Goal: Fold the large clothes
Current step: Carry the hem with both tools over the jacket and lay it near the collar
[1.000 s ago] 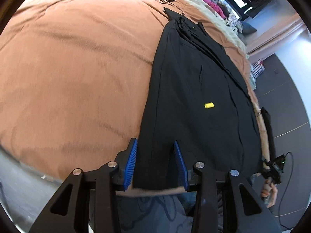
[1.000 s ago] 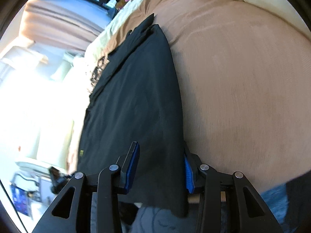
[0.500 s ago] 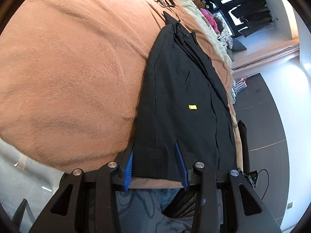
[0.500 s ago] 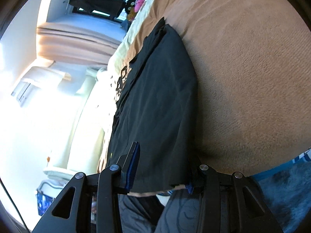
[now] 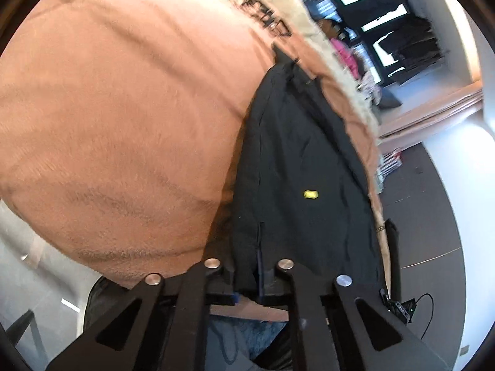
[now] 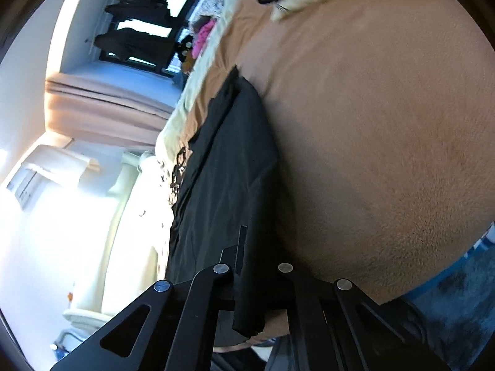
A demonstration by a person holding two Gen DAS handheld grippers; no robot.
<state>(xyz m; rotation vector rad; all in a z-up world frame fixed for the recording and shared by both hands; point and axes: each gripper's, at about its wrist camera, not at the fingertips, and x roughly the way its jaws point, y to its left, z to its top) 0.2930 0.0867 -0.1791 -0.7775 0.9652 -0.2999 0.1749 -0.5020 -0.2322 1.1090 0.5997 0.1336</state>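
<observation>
We see a long black garment laid lengthwise on a bed covered with an orange-brown blanket, its far end reaching toward the cream strip of bedding at the head of the bed. A small yellow tag sits on the cloth about midway along. The left gripper is at the near end of the garment, and its jaws are drawn close together with the dark hem pinched between them; a sliver of the blue pad lining shows along the seam. The right gripper has the other near corner, its jaws likewise closed on the black fabric, and a loose flap of cloth hangs below them over the edge of the blanket. In the right wrist view the garment runs away from the jaws along the left side of the bed, beside a tangle of dark cable. In the left wrist view a black cable and a small device lie on the grey floor to the right. Dark clothes hang at a bright window in the background, and something pink lies near the head of the bed.
</observation>
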